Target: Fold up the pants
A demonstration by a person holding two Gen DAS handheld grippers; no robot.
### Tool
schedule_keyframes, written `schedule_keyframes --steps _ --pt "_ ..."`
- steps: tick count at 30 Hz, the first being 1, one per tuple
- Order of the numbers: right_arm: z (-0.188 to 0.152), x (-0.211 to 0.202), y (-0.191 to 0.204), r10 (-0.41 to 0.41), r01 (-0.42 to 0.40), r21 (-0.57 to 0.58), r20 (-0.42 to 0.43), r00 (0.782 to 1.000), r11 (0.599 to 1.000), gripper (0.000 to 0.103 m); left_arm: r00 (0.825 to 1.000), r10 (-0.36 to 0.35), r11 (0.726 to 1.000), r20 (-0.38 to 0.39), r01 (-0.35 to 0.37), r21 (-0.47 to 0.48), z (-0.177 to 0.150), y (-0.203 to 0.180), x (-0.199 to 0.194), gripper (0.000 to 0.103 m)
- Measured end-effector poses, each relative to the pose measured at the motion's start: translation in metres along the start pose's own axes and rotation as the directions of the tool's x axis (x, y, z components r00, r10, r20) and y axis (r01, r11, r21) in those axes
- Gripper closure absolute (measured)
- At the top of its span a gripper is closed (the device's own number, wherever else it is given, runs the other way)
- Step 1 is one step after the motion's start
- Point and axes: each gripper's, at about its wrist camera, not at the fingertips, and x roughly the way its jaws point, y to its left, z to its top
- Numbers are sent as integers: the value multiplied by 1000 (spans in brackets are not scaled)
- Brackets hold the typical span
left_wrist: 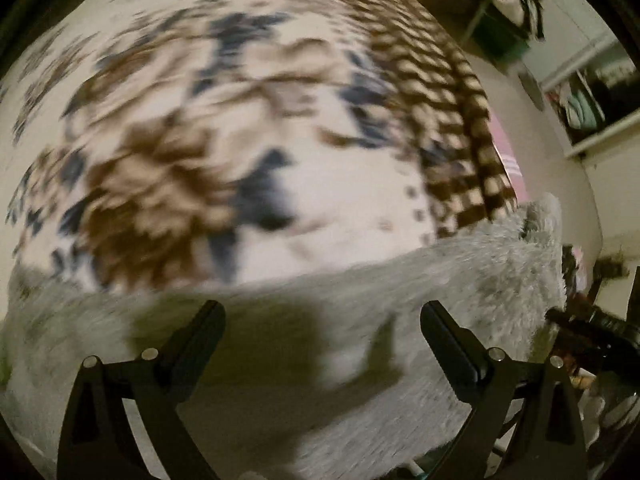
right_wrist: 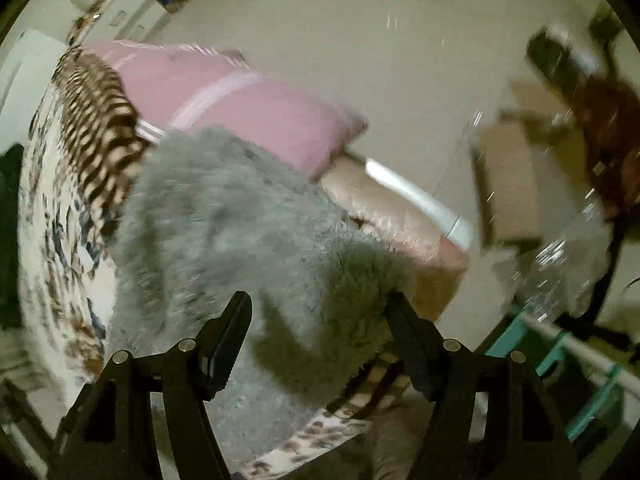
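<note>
**Pants laid out, grasp not yet made**

Pants (left_wrist: 440, 280) of fluffy grey fleece lie across the near edge of a bed, on a patterned bedspread (left_wrist: 200, 140) with brown and dark blue motifs and a brown checked band. Both views are blurred by motion, so waistband and leg ends cannot be told apart.

Tool state: the left gripper (left_wrist: 322, 322) stands wide, with nothing between its fingers, poised just over the grey fabric. The right gripper (right_wrist: 320, 316) is likewise wide and holds nothing; the fleece lies in front of and beneath its jaws, and whether a fingertip touches the pile cannot be told.

Step in hand, as a judgement: approach before a grasp. No fold is evident in the visible portion of the garment.

Next move calls for: each tool to close on an edge or corner of the fleece, pinching through the thick pile so that the layers lift together.

Surroundings: a pink pillow (right_wrist: 240, 108) rests beyond the garment, near the bedspread's checked band. A pale wall rises behind it. Open shelving (left_wrist: 592, 100) with stored items stands to the side.
</note>
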Motion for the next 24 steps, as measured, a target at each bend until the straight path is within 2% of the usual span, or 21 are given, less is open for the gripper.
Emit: schedule_keyframes --steps 1,2,5,7,9,10,12,13,14,17,19,21,22,23,24 --pt "-1 5 0 -3 3 -9 -2 1000 1000 89 1000 12 1000 -5 -12 14 1 -7 4 3" --pt "0 4 -4 -19 19 -14 14 1000 1000 96 1000 26 999 -9 -26 26 2 -14 9 3" --pt "3 -5 -31 -57 54 50 74 996 997 100 998 56 998 -22 -55 37 6 -24 18 3" --pt "8 1 -50 -71 68 70 34 997 995 100 998 63 998 -31 -62 32 8 -28 23 3" --pt "12 2 -57 -53 54 65 -17 998 996 98 997 75 997 -36 -74 36 9 -31 25 3" --pt "10 -6 -55 -47 47 59 -7 999 997 92 996 84 996 -33 -83 43 10 -33 24 3" --pt "7 -32 -41 80 -82 40 43 996 996 71 994 109 993 -18 -108 53 12 -35 20 3" --pt "6 -39 -28 150 -152 30 47 987 988 53 993 121 991 -5 -120 52 13 -35 17 3" --pt "6 -42 -11 209 -210 14 25 978 978 42 989 147 988 15 -147 48 14 -35 14 3" --pt "11 -19 38 317 -317 10 -84 945 948 42 983 178 984 47 -179 23 17 -28 6 3" --pt "18 9 68 289 -291 6 -131 948 957 42 983 175 985 48 -175 3 18 -22 4 3" --pt "24 31 86 220 -222 4 -142 965 975 42 983 176 984 46 -176 -9 18 -18 4 3" --pt "25 38 91 176 -176 7 -118 977 984 58 983 176 984 46 -176 -11 18 -14 3 3" --pt "26 40 96 110 -111 -6 -81 991 994 94 984 175 985 44 -174 -16 16 -11 3 3" --pt "26 38 102 95 -96 -22 -61 994 995 94 984 172 985 43 -172 -21 14 -10 3 3"
